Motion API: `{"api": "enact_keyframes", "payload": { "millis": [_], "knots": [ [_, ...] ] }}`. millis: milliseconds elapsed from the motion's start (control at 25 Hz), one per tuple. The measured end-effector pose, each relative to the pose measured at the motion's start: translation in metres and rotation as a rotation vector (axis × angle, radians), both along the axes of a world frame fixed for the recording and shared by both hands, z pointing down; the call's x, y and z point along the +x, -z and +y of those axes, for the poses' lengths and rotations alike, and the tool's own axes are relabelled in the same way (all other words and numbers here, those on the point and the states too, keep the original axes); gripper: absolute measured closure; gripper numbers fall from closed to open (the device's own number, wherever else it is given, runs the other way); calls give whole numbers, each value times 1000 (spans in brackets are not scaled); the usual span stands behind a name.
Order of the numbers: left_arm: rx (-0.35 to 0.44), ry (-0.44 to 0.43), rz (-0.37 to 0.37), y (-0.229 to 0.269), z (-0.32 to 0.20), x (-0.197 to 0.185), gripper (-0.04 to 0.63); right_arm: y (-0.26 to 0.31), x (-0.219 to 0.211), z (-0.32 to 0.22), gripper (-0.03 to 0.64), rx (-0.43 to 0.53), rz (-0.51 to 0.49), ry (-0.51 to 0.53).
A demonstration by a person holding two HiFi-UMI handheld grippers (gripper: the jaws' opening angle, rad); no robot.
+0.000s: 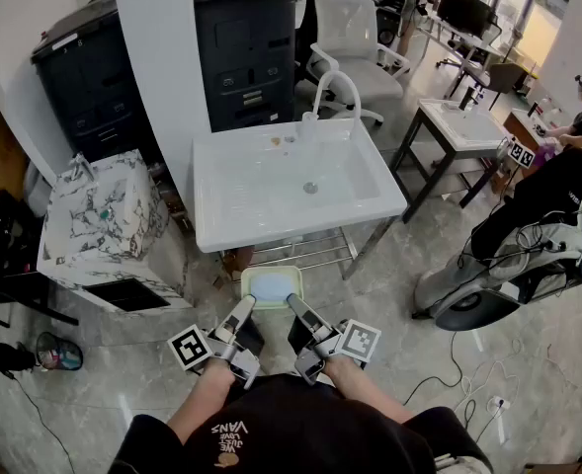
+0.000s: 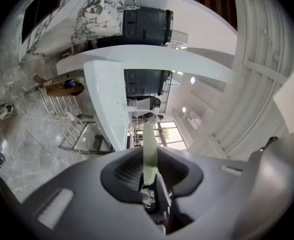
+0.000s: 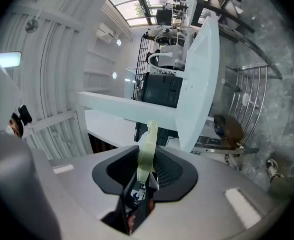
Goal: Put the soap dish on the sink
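Left tongs (image 1: 245, 306) and right tongs (image 1: 296, 306) are both clamped on the one pale green soap dish (image 1: 271, 286), one per side. It's held in the air just short of the near edge of the single white sink (image 1: 205, 188). One faucet (image 1: 338, 85) stands at the sink's far edge.

The head view looks steeply down from well above the front edge of the white rectangular sink (image 1: 271, 235), while both gripper views, rolled sideways, face that edge roughly level from nearby, all three sharing it and the pale green plastic soap dish (image 1: 271, 286).
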State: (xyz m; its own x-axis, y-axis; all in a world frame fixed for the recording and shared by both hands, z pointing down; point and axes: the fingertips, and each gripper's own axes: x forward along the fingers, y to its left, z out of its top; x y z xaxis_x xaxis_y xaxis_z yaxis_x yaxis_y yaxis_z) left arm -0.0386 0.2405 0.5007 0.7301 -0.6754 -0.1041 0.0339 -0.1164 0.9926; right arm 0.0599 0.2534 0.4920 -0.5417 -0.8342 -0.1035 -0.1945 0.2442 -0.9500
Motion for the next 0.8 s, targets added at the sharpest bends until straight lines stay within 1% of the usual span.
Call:
{"api": "enact_keyframes", "payload": {
  "millis": [120,240,360,520,720,800],
  "knots": [
    [5,6,-2,1,-1,0,471,2,0,-1,522,8,16,6],
    [20,4,9,7,-6,0,469,7,-1,-6,522,24,11,13],
    [34,-7,4,7,-18,1,471,10,0,-18,522,37,6,7],
    [34,-30,7,6,-43,1,470,9,1,-42,522,30,4,-26],
    [29,-63,13,6,-88,-2,471,6,-4,-83,522,3,-15,-63],
    [28,-77,10,5,-109,-6,469,4,-8,-103,522,0,-8,-74]
  ]
}}
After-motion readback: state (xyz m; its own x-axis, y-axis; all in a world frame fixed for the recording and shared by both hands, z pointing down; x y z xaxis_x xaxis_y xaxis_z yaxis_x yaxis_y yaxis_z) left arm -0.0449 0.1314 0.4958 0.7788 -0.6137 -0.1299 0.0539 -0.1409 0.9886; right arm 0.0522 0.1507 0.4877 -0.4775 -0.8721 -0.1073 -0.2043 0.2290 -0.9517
